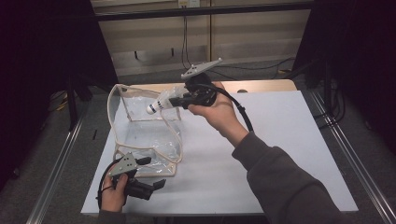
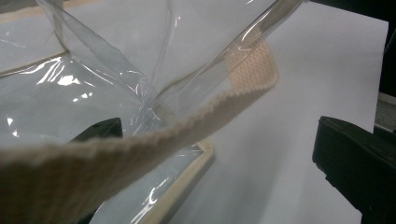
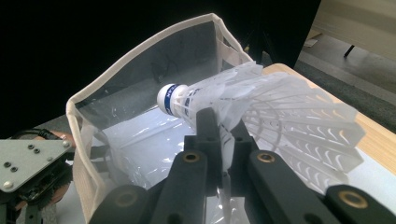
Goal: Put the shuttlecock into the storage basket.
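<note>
We're holding a shuttlecock (image 3: 243, 107) clamped in the R gripper (image 1: 180, 101) over the clear bag (image 1: 140, 135), L gripper (image 1: 156, 183) pinching its strap at near left; next: lower in, release.

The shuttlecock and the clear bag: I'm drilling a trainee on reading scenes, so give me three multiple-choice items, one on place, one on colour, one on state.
1. Where is the shuttlecock?
A. lying on the table
B. held above the bag's open mouth
C. on the floor

2. What colour is the trim on the clear bag?
A. beige
B. red
C. green

3. How do the right gripper jaws stand?
A. wide open
B. shut on the shuttlecock
C. shut on the bag's strap

Answers: B, the high view shows it aloft over the bag; A, beige edging shows in every view; B, the right gripper view shows the skirt pinched between the jaws.
</note>
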Motion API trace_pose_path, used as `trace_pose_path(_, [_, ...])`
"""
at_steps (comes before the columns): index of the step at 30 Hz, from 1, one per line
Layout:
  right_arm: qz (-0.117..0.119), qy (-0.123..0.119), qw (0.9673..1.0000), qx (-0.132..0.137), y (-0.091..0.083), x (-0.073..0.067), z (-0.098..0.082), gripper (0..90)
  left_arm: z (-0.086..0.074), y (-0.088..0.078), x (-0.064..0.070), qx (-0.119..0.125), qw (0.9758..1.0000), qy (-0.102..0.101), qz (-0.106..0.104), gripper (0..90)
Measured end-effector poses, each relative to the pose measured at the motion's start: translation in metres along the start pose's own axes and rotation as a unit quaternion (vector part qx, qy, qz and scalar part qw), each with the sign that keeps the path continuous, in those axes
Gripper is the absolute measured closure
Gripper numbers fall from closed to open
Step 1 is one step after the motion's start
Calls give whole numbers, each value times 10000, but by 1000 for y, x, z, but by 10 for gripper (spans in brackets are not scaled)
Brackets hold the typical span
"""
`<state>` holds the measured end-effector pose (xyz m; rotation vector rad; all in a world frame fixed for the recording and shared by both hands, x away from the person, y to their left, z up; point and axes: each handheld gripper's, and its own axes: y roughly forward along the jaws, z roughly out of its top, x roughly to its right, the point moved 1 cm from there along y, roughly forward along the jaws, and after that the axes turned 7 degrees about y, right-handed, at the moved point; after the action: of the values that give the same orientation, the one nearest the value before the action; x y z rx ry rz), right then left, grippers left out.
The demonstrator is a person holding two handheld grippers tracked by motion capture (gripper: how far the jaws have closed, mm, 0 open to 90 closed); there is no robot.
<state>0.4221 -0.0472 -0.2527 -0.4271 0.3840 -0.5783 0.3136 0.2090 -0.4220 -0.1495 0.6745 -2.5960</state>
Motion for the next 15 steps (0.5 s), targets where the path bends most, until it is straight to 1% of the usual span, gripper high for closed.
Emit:
trace_pose_path(7, [1, 31, 10000, -2, 7, -2, 2, 878, 0, 0, 0, -14, 10000, 13, -14, 25])
trace_pose_path(15, [-4, -18, 10000, -28, 14, -8, 6, 879, 0, -1, 0, -6, 10000, 23, -16, 25])
